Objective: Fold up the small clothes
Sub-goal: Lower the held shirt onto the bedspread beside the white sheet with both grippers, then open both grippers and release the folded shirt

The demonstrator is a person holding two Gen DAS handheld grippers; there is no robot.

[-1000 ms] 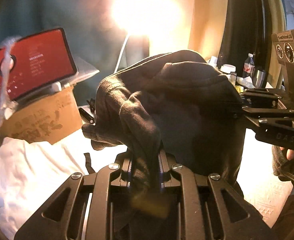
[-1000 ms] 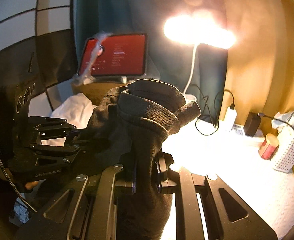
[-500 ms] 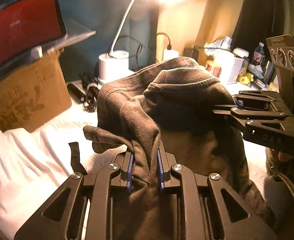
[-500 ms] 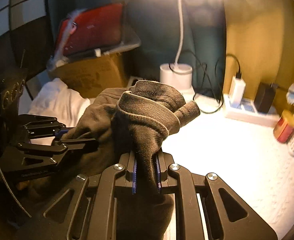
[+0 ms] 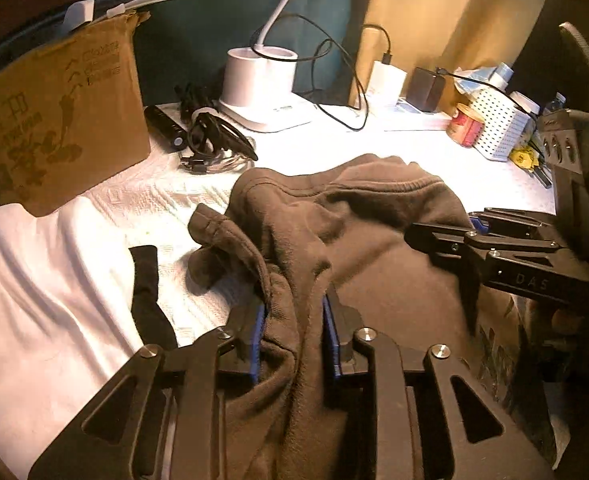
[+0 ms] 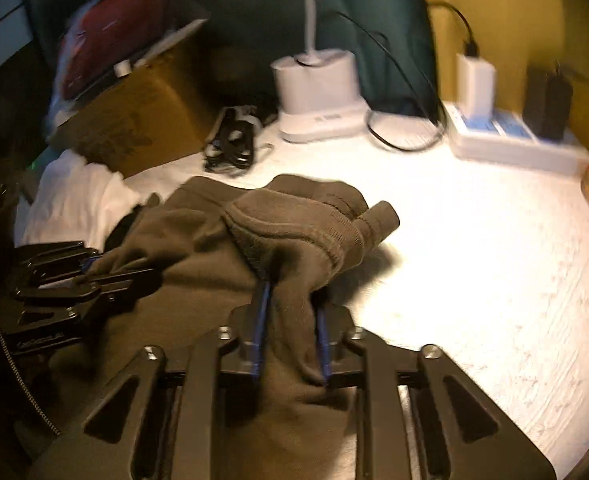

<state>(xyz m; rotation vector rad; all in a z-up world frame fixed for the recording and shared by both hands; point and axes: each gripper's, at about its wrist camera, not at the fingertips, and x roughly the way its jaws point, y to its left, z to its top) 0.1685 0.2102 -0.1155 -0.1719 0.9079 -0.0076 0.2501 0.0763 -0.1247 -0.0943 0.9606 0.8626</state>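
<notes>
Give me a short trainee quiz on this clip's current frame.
1. What lies between the jaws of the left gripper and the right gripper? A a hat; B the brown garment; C a towel.
2. True or false: the cardboard box stands on the garment.
3. What colour is the lamp base?

Key: 1 B, and both grippers' jaws have just been opening with the cloth between them. 2 false, the box stands apart, behind it. 3 white.
</notes>
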